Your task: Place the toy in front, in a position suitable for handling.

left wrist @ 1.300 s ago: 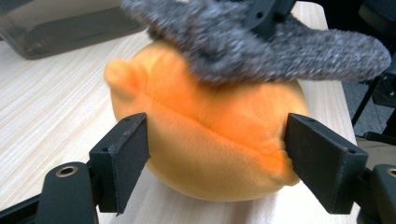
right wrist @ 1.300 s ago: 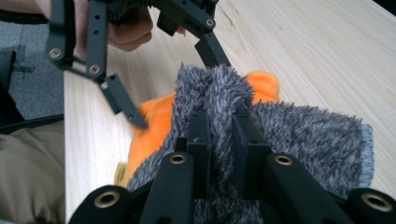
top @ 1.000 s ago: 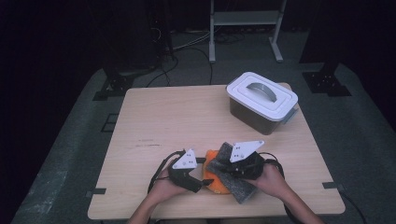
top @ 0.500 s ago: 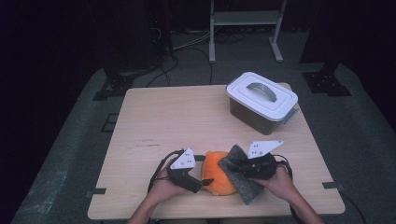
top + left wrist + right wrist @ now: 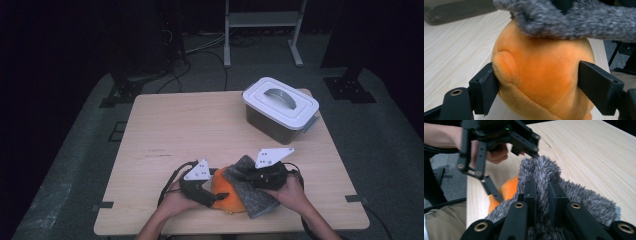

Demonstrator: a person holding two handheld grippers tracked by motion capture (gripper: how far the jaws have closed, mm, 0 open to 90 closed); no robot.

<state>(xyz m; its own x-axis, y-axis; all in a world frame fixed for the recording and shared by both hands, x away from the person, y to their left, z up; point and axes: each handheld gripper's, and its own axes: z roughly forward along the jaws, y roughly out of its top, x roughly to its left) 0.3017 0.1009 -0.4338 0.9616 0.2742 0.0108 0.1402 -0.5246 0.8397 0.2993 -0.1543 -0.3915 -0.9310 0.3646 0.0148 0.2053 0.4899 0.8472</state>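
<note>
The right gripper (image 5: pixel 541 192) jaws stay clenched on the grey furry cloth (image 5: pixel 252 192), now dragged right off the orange plush toy (image 5: pixel 541 75), which sits at the worktop's (image 5: pixel 200 125) near edge between the left gripper's (image 5: pixel 537 87) closing jaws, which touch its sides.

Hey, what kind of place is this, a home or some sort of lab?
Probably a lab or recording studio: dark surroundings, loose cables on the floor, a metal stand, one bare wooden table.
</note>
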